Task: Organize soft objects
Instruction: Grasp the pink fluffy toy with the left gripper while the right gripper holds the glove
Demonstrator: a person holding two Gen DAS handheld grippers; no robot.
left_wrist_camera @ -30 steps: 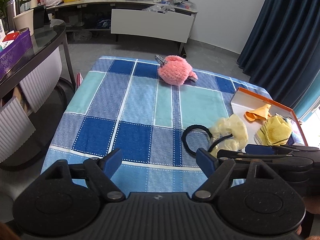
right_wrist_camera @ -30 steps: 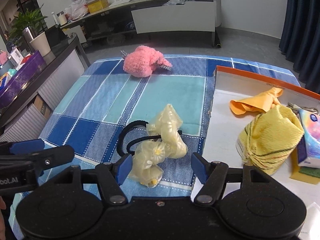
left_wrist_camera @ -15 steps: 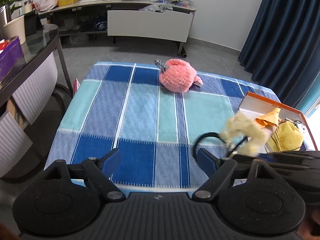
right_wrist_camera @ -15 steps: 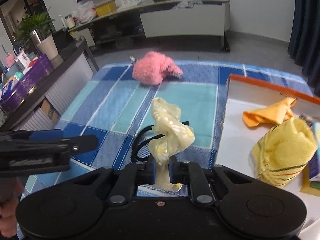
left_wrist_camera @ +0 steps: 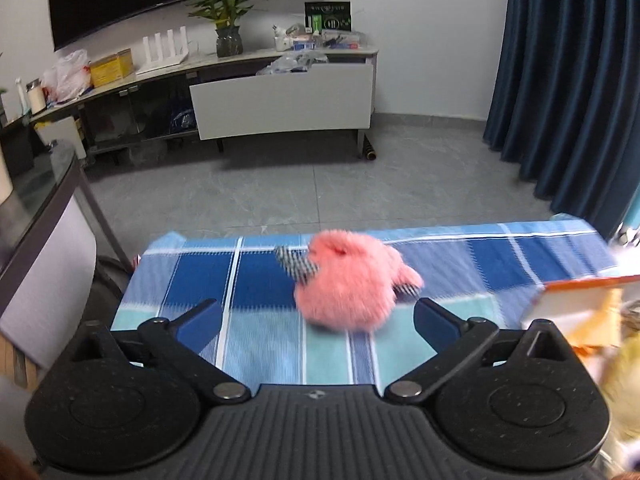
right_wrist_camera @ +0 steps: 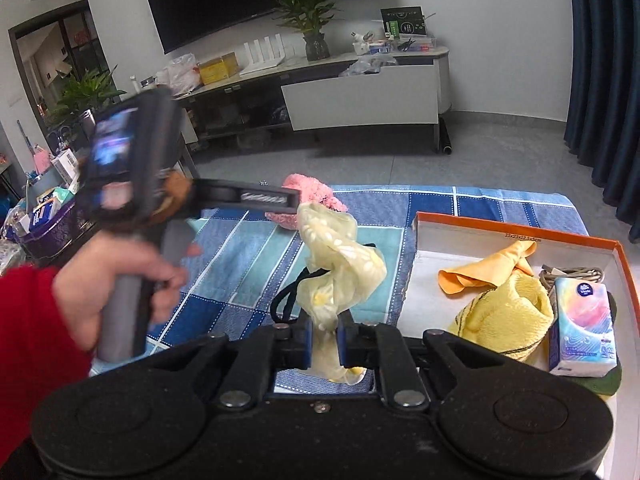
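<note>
My right gripper [right_wrist_camera: 325,334] is shut on a pale yellow scrunchie-like cloth [right_wrist_camera: 340,256] with a black headband [right_wrist_camera: 286,300] hanging from it, lifted above the blue checked tablecloth [right_wrist_camera: 240,264]. My left gripper [left_wrist_camera: 316,322] is open, with a pink fluffy toy [left_wrist_camera: 348,284] on the cloth between and just beyond its fingertips. The pink toy also shows in the right wrist view [right_wrist_camera: 316,196], partly hidden behind the left gripper's body. An orange-edged box [right_wrist_camera: 516,228] at the right holds an orange cloth [right_wrist_camera: 488,268] and a yellow knitted cloth [right_wrist_camera: 508,316].
A tissue pack [right_wrist_camera: 582,326] and a grey cable [right_wrist_camera: 572,272] lie in the box. The box corner shows at the right in the left wrist view [left_wrist_camera: 580,292]. A dark side table [right_wrist_camera: 44,216] with clutter stands left. A TV cabinet [left_wrist_camera: 280,96] stands across the floor.
My right gripper shut on the yellow cloth and lifted it with the headband. My left gripper moved forward across the table up to the pink toy, still open.
</note>
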